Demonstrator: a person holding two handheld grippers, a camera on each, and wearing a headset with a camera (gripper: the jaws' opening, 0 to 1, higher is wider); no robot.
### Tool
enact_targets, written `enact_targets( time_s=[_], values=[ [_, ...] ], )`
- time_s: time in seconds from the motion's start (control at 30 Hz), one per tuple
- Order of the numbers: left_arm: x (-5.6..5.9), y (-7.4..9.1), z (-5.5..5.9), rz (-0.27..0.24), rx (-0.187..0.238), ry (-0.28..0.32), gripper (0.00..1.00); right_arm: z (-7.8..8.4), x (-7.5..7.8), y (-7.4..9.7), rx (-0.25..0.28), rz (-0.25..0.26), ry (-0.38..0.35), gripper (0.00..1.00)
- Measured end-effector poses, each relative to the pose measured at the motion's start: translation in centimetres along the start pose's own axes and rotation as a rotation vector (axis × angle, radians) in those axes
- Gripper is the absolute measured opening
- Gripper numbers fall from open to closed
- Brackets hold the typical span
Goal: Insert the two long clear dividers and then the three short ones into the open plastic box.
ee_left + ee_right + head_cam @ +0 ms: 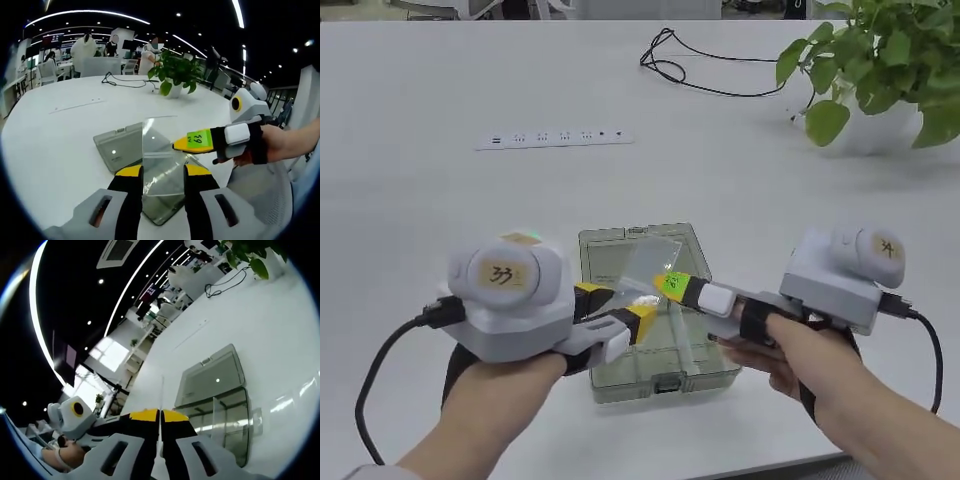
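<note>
The right hand-held gripper [160, 415] pinches a clear rectangular plastic divider [655, 262] over the open transparent plastic box [620, 388] on the near side of the white bench [440, 220] (left hand-held gripper [625, 308] straddles it, can't tell if gripping).

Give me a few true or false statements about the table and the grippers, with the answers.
1. The box has its lid open. True.
2. The right gripper is shut on a clear divider. True.
3. The plant stands at the near left corner of the table. False: it stands at the far right.
4. The power strip lies inside the box. False: it lies on the table beyond the box.
5. A black cable lies on the far side of the table. True.
</note>
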State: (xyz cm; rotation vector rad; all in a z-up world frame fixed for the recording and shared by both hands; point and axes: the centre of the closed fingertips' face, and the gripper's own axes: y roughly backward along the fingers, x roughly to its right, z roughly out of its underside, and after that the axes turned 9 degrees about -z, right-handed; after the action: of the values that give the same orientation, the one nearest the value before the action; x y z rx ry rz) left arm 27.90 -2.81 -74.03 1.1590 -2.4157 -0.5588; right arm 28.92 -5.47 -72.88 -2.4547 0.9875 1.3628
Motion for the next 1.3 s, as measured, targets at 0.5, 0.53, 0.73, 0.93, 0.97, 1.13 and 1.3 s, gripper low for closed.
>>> enact_targets(
  time_s=[0.5,0.53,0.73,0.93,0.97,1.13,1.3],
  values=[
    [0.0,-0.1,0.2,0.006,0.003,-0.037,0.41,0.1,0.4,0.1,-0.031,0.023,-0.012,0.02],
    [-0.1,-0.1,0.2,0.006,0.005,-0.042,0.45,0.0,0.5,0.2,-0.032,0.025,-0.015,0.02],
    [-0.7,0.4,0.4,0.018,0.011,-0.052,0.64,-0.2,0.7,0.4,-0.038,0.034,-0.014,0.02],
    [-0.7,0.6,0.5,0.046,0.019,-0.085,0.91,-0.1,0.6,0.5,-0.045,0.037,-0.018,0.02],
    [-0.8,0.6,0.6,0.051,0.02,-0.094,0.95,-0.1,0.6,0.5,-0.047,0.037,-0.02,0.02],
    [-0.6,0.8,1.1,0.078,0.006,-0.134,1.0,0.0,0.6,0.4,-0.05,0.04,-0.024,0.02],
    [-0.8,1.0,1.5,0.082,-0.008,-0.152,1.0,0.1,0.6,0.4,-0.06,0.048,-0.023,0.02]
  ],
)
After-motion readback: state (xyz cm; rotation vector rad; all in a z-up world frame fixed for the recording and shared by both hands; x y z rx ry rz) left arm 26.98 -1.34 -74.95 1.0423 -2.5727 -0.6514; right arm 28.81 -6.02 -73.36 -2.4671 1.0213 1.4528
